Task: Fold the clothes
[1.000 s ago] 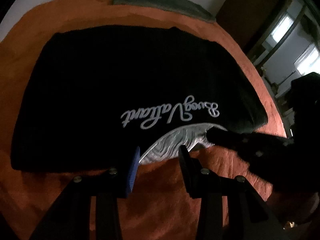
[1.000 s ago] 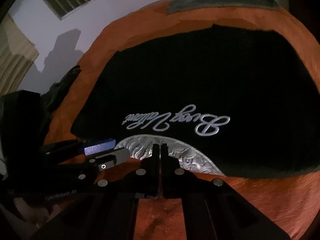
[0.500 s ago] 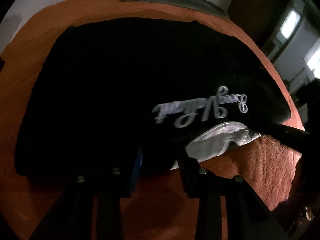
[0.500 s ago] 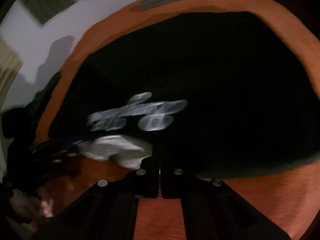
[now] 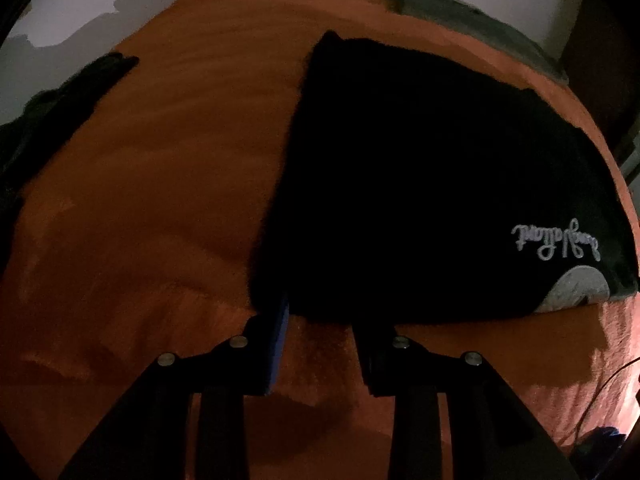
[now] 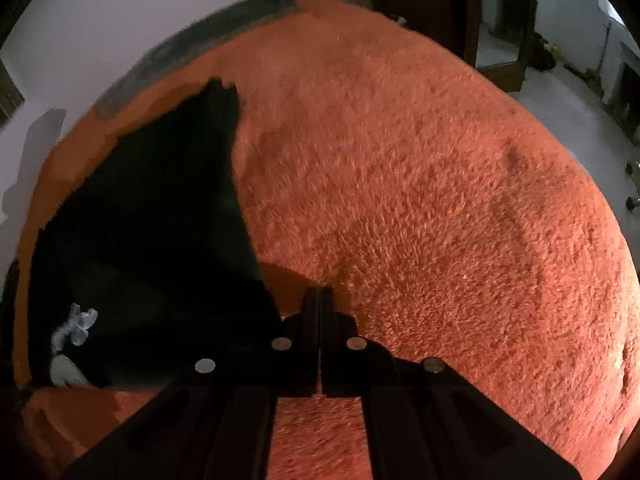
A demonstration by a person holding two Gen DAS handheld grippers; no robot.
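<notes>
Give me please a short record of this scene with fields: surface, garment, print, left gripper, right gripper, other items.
surface: orange fuzzy blanket
garment: black shirt, lying flat on the blanket
print: white script lettering above a silver graphic, near the garment's near right corner
left gripper: open, fingers at the garment's near left corner
right gripper: shut, empty, over bare blanket beside the garment
other items: dark clothing at the blanket's far left edge
</notes>
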